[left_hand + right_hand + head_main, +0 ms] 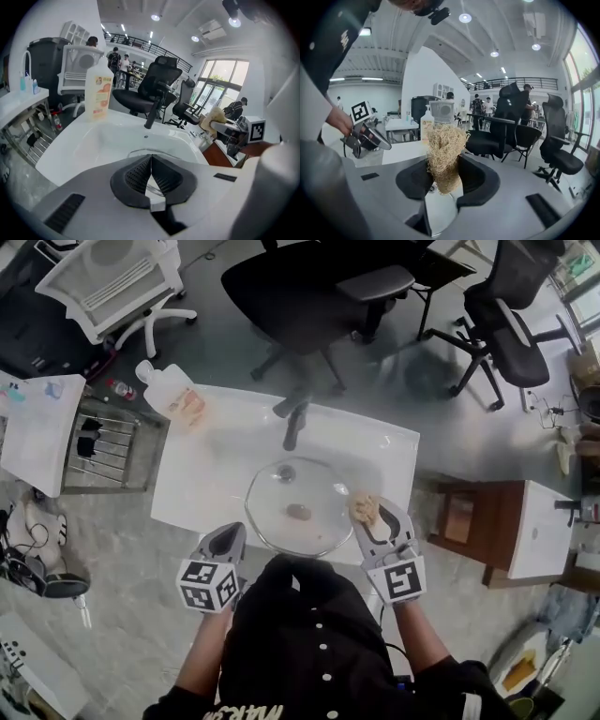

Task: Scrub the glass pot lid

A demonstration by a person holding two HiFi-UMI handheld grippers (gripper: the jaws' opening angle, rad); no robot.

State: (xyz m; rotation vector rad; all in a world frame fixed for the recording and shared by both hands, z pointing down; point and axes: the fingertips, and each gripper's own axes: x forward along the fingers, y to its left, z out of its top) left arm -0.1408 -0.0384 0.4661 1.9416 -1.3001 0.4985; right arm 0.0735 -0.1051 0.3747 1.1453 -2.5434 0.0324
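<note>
- The glass pot lid [298, 505] lies flat in the white sink [192, 488], just in front of the black faucet [295, 423]. A brownish spot sits near its centre; I cannot tell whether it is the knob or dirt.
- The right claw [373, 517] is clamped on a straw-coloured fibre scrubber [363, 509]. The scrubber pokes out past the tips at the lid's right rim; I cannot tell whether it touches the glass.
- The left claw [228, 538] is closed tight with nothing between its pads, near the lid's front-left rim.
- The step in hand looks like bringing both claws to the lid to begin scrubbing.
- To do it well, 1 claw should steady the lid. The left would need to open and pinch the rim, or press down on it, since a domed glass lid will likely slide in a smooth basin.
- The right should lead with the free fibre end, not its hard tips, and work in overlapping circles from the rim toward the centre.
- Pressure should stay moderate, because the scrubber looks soft and could pull out of the grip.
- The detergent bottle [173, 395] stands at the sink's far left corner, well apart.
</note>
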